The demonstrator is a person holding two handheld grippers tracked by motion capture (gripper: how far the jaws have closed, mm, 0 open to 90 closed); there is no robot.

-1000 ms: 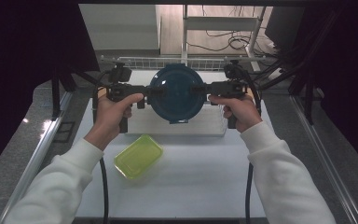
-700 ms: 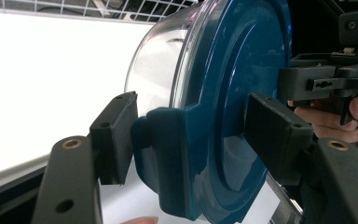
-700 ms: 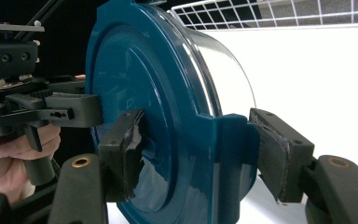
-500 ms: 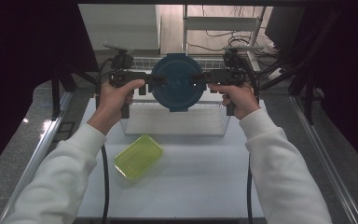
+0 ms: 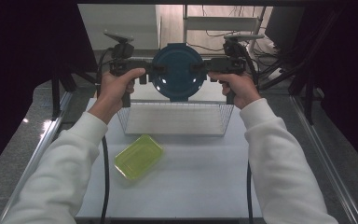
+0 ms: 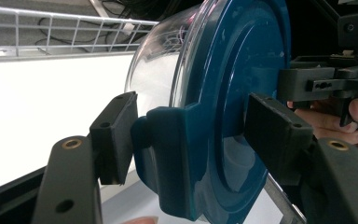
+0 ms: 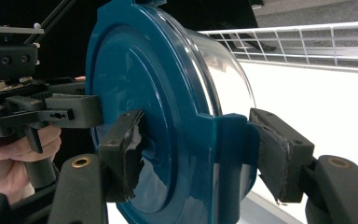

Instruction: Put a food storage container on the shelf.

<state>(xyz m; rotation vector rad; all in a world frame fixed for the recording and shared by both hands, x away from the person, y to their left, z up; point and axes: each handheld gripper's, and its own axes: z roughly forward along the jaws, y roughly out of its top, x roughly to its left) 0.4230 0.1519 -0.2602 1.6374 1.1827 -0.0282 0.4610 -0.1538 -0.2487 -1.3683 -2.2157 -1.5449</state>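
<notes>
A round clear container with a dark blue lid (image 5: pixel 177 70) hangs in the air, tipped on its side with the lid facing me. My left gripper (image 5: pixel 156 70) clamps the lid's left latch tab and my right gripper (image 5: pixel 198 69) clamps the right one. In the left gripper view the pads (image 6: pixel 116 135) squeeze the blue tab and lid rim (image 6: pixel 182 154), and the clear bowl (image 6: pixel 163 70) bulges behind. In the right gripper view the pads (image 7: pixel 279 149) pinch the opposite tab (image 7: pixel 223 154) the same way. The container is above the far rim of a wire basket (image 5: pixel 175 119).
The white wire basket stands empty at the back middle of the white table (image 5: pixel 200 186). A yellow-green rectangular tray (image 5: pixel 139 157) lies in front of it to the left. Metal rails run along both table sides, and cables lie on the floor beyond.
Both hands have lifted the container higher and farther away, from just over the basket to above its far rim. The grips on the two tabs are unchanged.
</notes>
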